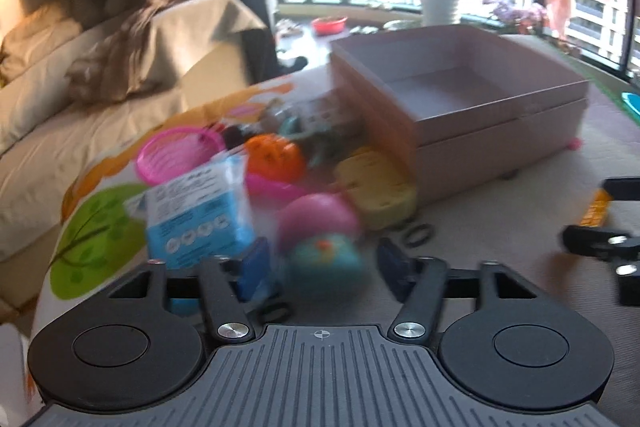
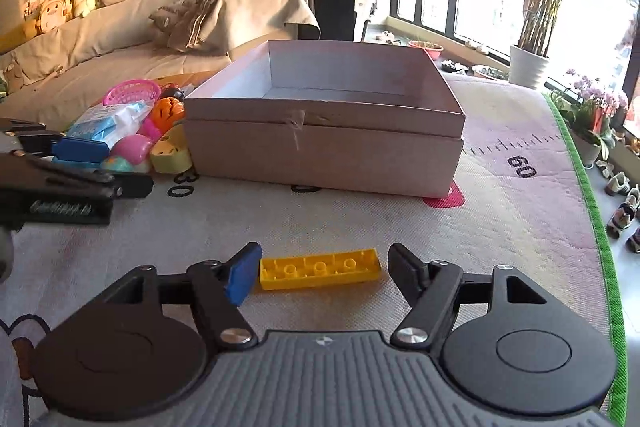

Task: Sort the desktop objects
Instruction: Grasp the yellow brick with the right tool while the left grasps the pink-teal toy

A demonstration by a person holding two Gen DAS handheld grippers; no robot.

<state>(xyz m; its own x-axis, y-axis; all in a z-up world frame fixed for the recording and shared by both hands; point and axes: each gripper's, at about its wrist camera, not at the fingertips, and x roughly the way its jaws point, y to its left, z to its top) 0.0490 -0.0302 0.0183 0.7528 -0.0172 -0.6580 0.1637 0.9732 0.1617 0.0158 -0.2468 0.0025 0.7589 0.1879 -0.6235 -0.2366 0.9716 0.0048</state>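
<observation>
Between the left gripper (image 1: 322,263) fingers, a blurred egg toy (image 1: 320,247) sits unclamped

Yellow toy brick (image 2: 319,269) lies studs-down on the mat's near side; colourful toys (image 2: 132,135) cluster beside an open pink box (image 2: 324,147).

Left wrist view: low over the mat, close in, facing the toy pile with the pink-and-teal egg toy (image 1: 320,247) nearest; motion-blurred. Right wrist view: low, close, sharp, facing the open box (image 2: 324,131) head-on, windows beyond on the right. Both views share the box (image 1: 460,107), the toy pile, and the sofa. Each view catches the other gripper at its edge.
</observation>
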